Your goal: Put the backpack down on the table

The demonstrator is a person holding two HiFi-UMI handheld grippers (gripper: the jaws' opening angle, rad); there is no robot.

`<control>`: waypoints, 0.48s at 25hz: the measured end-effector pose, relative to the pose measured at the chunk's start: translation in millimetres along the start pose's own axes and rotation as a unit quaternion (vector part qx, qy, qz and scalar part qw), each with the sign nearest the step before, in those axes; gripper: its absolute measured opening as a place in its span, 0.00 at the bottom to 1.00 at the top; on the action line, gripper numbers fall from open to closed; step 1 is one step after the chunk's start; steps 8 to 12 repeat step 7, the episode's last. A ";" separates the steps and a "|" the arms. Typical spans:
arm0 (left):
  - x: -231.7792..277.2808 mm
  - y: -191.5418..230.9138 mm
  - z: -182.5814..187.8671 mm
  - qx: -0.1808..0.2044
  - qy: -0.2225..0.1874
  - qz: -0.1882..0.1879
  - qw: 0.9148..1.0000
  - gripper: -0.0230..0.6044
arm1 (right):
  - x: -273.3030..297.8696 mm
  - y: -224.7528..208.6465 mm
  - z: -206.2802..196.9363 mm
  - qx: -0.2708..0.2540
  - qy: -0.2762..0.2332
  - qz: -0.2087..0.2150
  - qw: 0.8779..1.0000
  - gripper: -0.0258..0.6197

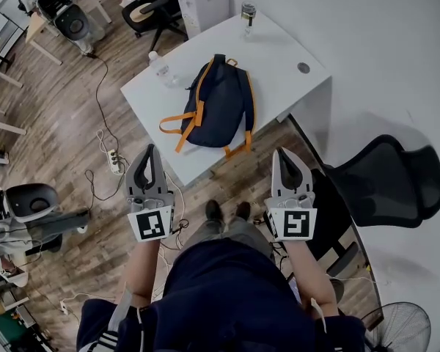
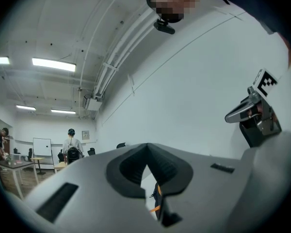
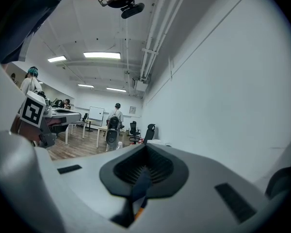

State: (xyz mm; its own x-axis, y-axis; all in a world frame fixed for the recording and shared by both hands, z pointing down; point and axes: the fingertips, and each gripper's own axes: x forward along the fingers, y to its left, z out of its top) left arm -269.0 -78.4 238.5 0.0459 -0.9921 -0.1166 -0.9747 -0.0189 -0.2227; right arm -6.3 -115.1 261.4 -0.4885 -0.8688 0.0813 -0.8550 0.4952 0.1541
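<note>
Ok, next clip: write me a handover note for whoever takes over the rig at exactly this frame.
Left tool: shut, empty, held short of the near table edge.
Right tool: shut, empty, level with the left one, also clear of the bag.
Backpack: lying flat on the white table, with its orange straps trailing toward the near edge.
Done: the backpack is down on the table and neither tool touches it.
Left: nothing that I can see for this task.
</note>
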 end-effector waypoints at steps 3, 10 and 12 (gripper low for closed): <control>1.1 -1.4 0.5 0.003 0.003 -0.001 1.000 0.04 | -0.2 -1.6 0.2 0.001 0.000 -0.001 1.000 0.03; 1.6 -2.7 2.0 0.017 -0.002 -0.009 1.000 0.04 | 0.2 -2.6 0.9 0.005 -0.001 0.002 1.000 0.03; 1.6 -2.7 2.0 0.017 -0.002 -0.009 1.000 0.04 | 0.2 -2.6 0.9 0.005 -0.001 0.002 1.000 0.03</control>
